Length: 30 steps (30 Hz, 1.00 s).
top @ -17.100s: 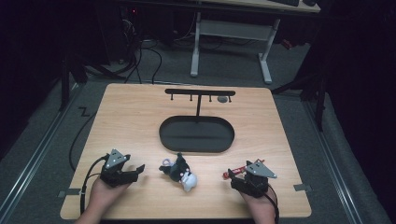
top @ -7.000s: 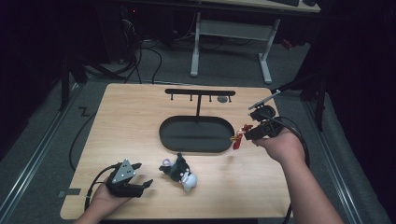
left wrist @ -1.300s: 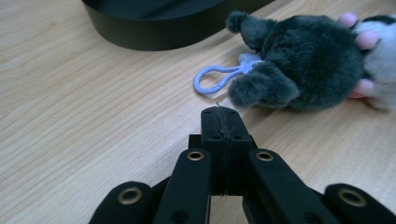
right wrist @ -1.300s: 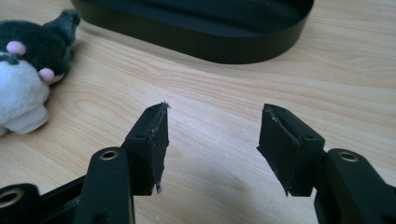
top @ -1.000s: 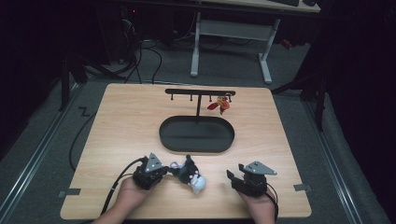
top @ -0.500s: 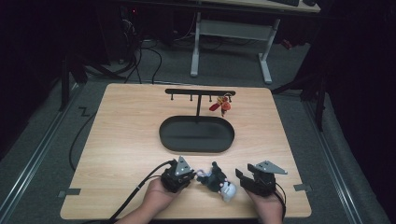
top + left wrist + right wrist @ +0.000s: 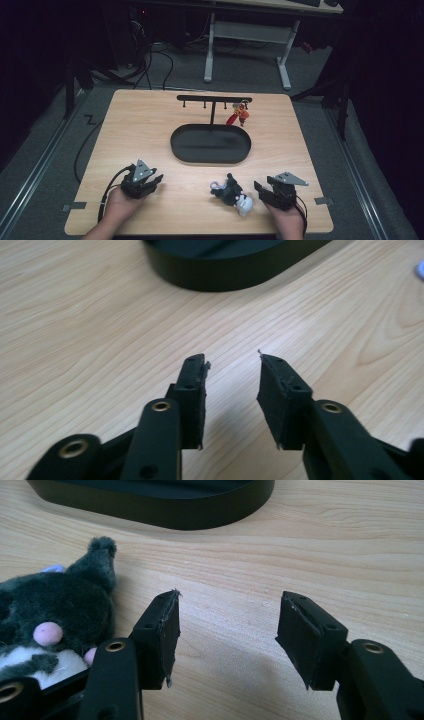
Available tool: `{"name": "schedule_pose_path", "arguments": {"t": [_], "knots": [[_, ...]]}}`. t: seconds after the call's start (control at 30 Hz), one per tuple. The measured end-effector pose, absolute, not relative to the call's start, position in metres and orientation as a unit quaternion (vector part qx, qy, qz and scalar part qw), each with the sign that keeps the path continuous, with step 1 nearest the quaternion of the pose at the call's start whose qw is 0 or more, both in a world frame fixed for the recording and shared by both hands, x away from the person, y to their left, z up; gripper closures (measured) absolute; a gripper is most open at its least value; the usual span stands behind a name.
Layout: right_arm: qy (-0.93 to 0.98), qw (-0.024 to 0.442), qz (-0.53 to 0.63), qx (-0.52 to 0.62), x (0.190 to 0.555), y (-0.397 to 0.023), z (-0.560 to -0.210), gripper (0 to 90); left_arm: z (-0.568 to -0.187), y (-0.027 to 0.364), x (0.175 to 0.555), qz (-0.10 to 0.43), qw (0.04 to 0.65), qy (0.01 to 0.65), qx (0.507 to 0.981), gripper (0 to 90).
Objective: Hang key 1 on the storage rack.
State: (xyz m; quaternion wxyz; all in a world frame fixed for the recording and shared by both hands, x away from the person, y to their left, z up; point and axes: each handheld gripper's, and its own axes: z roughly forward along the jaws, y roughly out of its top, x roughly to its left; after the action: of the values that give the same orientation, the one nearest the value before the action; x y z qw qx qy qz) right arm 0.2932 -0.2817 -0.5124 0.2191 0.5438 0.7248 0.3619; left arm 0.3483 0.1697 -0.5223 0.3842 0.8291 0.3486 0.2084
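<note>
Plush toy (image 7: 232,193) lies on the table (image 7: 150,130) near the front edge, just left of the right gripper (image 7: 264,191), well apart from the left gripper (image 7: 154,181). In the right gripper view the toy (image 7: 55,625) sits beside the left jaw, outside the gap; jaws parted, bare wood between them. Left gripper (image 7: 232,390): jaws have just been opening, nothing between them. Black oval tray (image 7: 180,150) lies behind the toy at mid-table. Red keychain (image 7: 239,114) hangs on the rack (image 7: 214,99) standing in the tray.
</note>
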Motion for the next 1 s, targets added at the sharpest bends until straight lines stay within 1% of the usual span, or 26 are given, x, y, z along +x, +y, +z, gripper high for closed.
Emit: {"name": "schedule_pose_path", "arguments": {"t": [0.07, 0.1, 0.13, 0.17, 0.27, 0.47, 0.77, 1.0], "knots": [[0.725, 0.221, 0.359, 0.545, 0.293, -0.282, -0.513, 42.1, -0.524, 0.176, 0.348, 0.21, 0.389, 0.353, 0.824, 56.6], [0.724, 0.222, 0.357, 0.547, 0.293, -0.282, -0.513, 42.0, -0.522, 0.178, 0.348, 0.216, 0.389, 0.35, 0.824, 50.8], [0.723, 0.224, 0.357, 0.548, 0.294, -0.282, -0.513, 41.9, -0.519, 0.181, 0.347, 0.223, 0.389, 0.344, 0.825, 47.1], [0.721, 0.223, 0.356, 0.551, 0.294, -0.282, -0.513, 41.9, -0.517, 0.183, 0.347, 0.227, 0.392, 0.344, 0.822, 45.7], [0.722, 0.224, 0.349, 0.554, 0.295, -0.281, -0.514, 41.7, -0.519, 0.194, 0.348, 0.214, 0.406, 0.359, 0.813, 44.2], [0.727, 0.211, 0.342, 0.557, 0.299, -0.276, -0.515, 40.6, -0.524, 0.197, 0.354, 0.213, 0.408, 0.37, 0.807, 40.8], [0.754, 0.183, 0.289, 0.56, 0.301, -0.268, -0.511, 40.1, -0.528, 0.193, 0.357, 0.207, 0.408, 0.352, 0.816, 40.8], [0.785, 0.169, 0.219, 0.554, 0.305, -0.265, -0.495, 39.6, -0.522, 0.189, 0.354, 0.208, 0.42, 0.339, 0.816, 40.7]]}}
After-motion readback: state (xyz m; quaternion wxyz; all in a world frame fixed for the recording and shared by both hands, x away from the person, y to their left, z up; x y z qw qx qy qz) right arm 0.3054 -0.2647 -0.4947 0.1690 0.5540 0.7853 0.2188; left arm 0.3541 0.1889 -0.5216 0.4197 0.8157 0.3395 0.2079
